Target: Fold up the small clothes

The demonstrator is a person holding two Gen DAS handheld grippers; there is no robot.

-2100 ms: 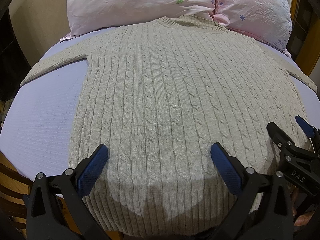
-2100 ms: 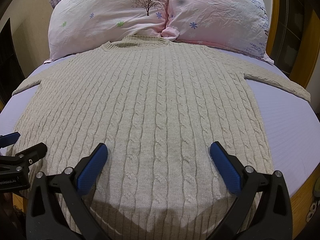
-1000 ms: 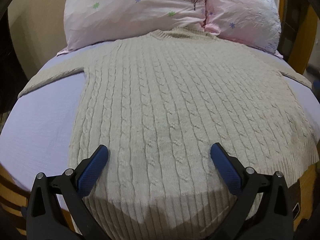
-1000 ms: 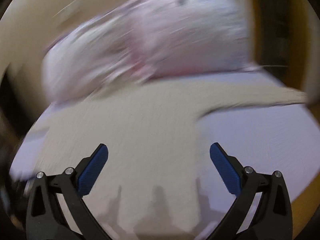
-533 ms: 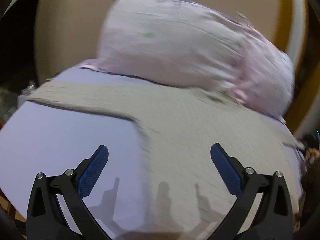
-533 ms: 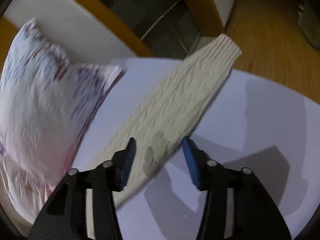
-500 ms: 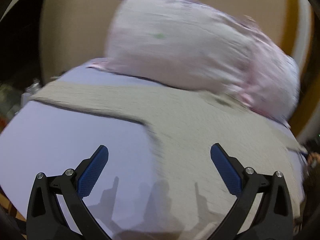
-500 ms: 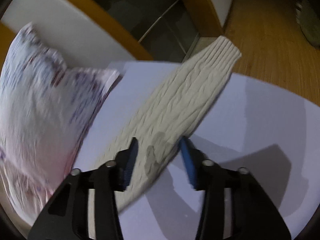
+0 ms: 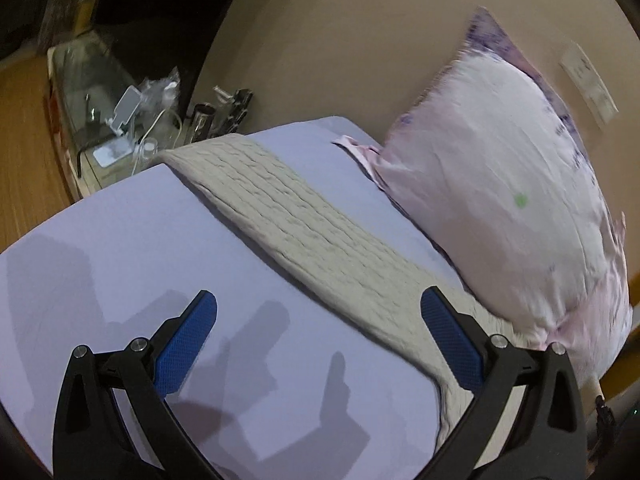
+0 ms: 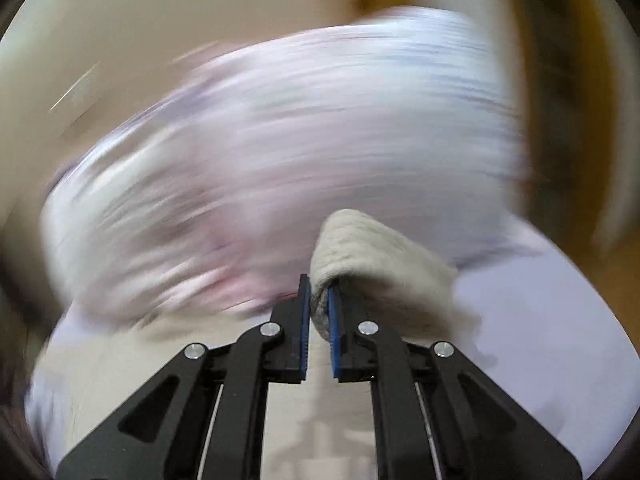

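Observation:
A beige cable-knit sweater lies on a lavender bed sheet (image 9: 120, 240). In the left wrist view its left sleeve (image 9: 288, 216) stretches flat toward the bed's far corner. My left gripper (image 9: 318, 340) is open and empty, hovering over the sheet just short of that sleeve. In the blurred right wrist view my right gripper (image 10: 319, 312) is shut on the right sleeve (image 10: 372, 252), which is lifted and bent over the blue pads.
Pink floral pillows (image 9: 500, 184) lie at the head of the bed, also in the right wrist view (image 10: 280, 152). A glass nightstand (image 9: 116, 120) with small items and cables stands past the bed's corner. A beige wall (image 9: 340, 40) is behind.
My right gripper closed on the right sleeve and lifted it, swinging back toward the sweater. My left gripper swung left from the sweater body toward the left sleeve.

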